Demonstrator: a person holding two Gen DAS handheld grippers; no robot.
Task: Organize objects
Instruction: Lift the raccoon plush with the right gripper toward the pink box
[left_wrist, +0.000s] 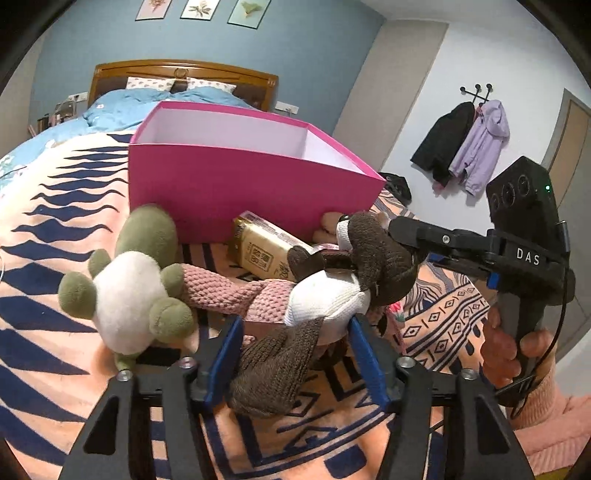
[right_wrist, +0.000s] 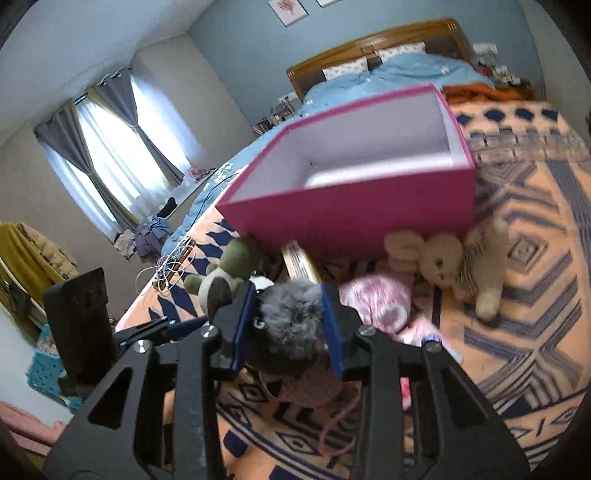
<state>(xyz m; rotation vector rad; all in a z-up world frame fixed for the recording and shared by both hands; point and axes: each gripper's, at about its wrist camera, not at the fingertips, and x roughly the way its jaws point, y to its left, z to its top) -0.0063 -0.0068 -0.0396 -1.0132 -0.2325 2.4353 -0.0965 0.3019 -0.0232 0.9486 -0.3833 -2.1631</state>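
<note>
The box (left_wrist: 236, 184) is bright pink outside and pale white inside, standing on a peach blanket (left_wrist: 55, 266) patterned with navy zigzags and diamonds. Near it, the turtle toy (left_wrist: 129, 280) is olive green with a white belly, and the knitted doll (left_wrist: 332, 280) is brown and white with dusty-pink limbs. Far off, the duvet (left_wrist: 147, 101) is light blue.

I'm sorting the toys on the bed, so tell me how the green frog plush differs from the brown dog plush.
The frog plush is green with a white belly; the dog plush is brown and white with a pink knitted scarf. The frog lies free on the blanket; the dog has the right gripper on its head and the left gripper around its body. Both sit outside the pink box.
</note>
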